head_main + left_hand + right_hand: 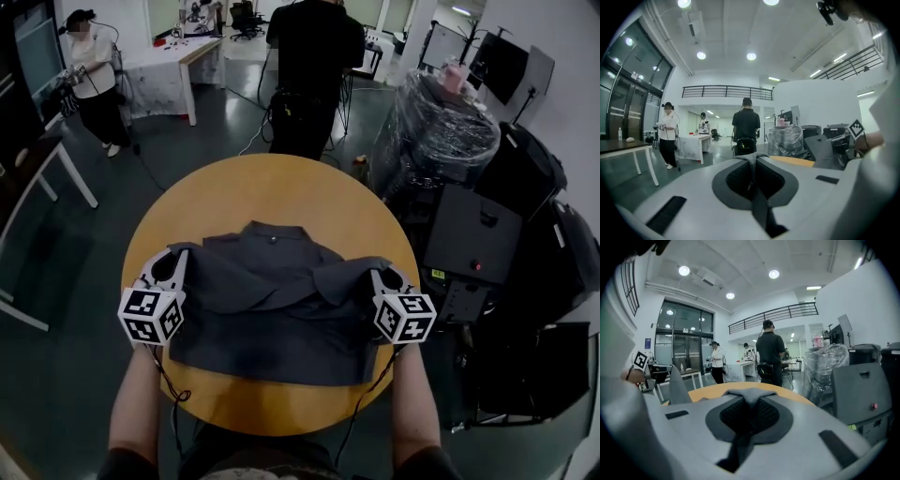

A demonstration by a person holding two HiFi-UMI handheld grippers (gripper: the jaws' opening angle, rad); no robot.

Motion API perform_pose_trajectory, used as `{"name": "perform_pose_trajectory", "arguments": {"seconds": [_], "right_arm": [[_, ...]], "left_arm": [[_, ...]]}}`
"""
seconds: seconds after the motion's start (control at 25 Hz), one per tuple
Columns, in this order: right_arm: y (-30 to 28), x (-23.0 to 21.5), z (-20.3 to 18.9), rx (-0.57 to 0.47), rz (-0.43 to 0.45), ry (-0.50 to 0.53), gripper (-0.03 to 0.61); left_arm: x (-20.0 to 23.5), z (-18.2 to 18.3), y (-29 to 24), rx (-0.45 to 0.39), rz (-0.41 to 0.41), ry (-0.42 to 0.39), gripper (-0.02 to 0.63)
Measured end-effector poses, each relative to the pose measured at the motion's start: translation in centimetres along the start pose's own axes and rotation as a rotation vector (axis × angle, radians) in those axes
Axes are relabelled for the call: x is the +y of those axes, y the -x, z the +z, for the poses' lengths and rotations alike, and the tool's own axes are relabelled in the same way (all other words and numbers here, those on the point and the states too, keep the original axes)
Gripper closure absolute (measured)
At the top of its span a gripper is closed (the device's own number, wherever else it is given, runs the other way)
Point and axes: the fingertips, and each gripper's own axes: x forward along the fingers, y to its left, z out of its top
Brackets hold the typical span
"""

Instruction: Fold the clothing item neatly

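A dark grey shirt [272, 300] lies on the round wooden table [281, 183], collar at the far side. My left gripper [180, 255] holds the shirt's left edge, and grey cloth [752, 161] is pinched between its shut jaws. At the shirt's right edge, my right gripper [378, 277] is shut on a fold of the same cloth [749, 397]. Both sleeves look drawn inward over the body. In the left gripper view the right gripper's marker cube [856, 127] shows at the far right.
A person in black [314, 66] stands just beyond the table. Plastic-wrapped dark equipment [441, 131] and black cases [473, 234] crowd the right side. Another person [89, 80] stands at the far left near a white table [183, 61].
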Motion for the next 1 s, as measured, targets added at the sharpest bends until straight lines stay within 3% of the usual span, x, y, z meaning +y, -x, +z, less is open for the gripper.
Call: {"name": "perform_pose_trajectory", "arguments": {"seconds": [0.2,0.6,0.68,0.8,1.0], "right_arm": [[-4.7,-2.0,0.0,0.029,-0.033,-0.004,0.574],[-12.8,-8.1,4.3,-0.102,-0.115,-0.058,0.574],[-14.9,-9.9,3.0,-0.116,-0.152,-0.088,0.574],[-17.6,-11.9,-1.3,-0.056,-0.199,-0.083,0.574],[-19.5,-13.4,-10.2,0.187,-0.27,-0.007,0.572]], "left_arm": [[3.1,-3.1,-4.9,0.09,0.025,0.001,0.601],[11.0,-0.6,-15.2,0.008,0.114,-0.048,0.601],[12.6,-2.0,-17.9,0.018,0.135,-0.059,0.601],[13.6,-6.1,-20.8,0.089,0.147,-0.061,0.601],[16.0,-14.7,-21.3,0.351,0.28,-0.033,0.601]]}}
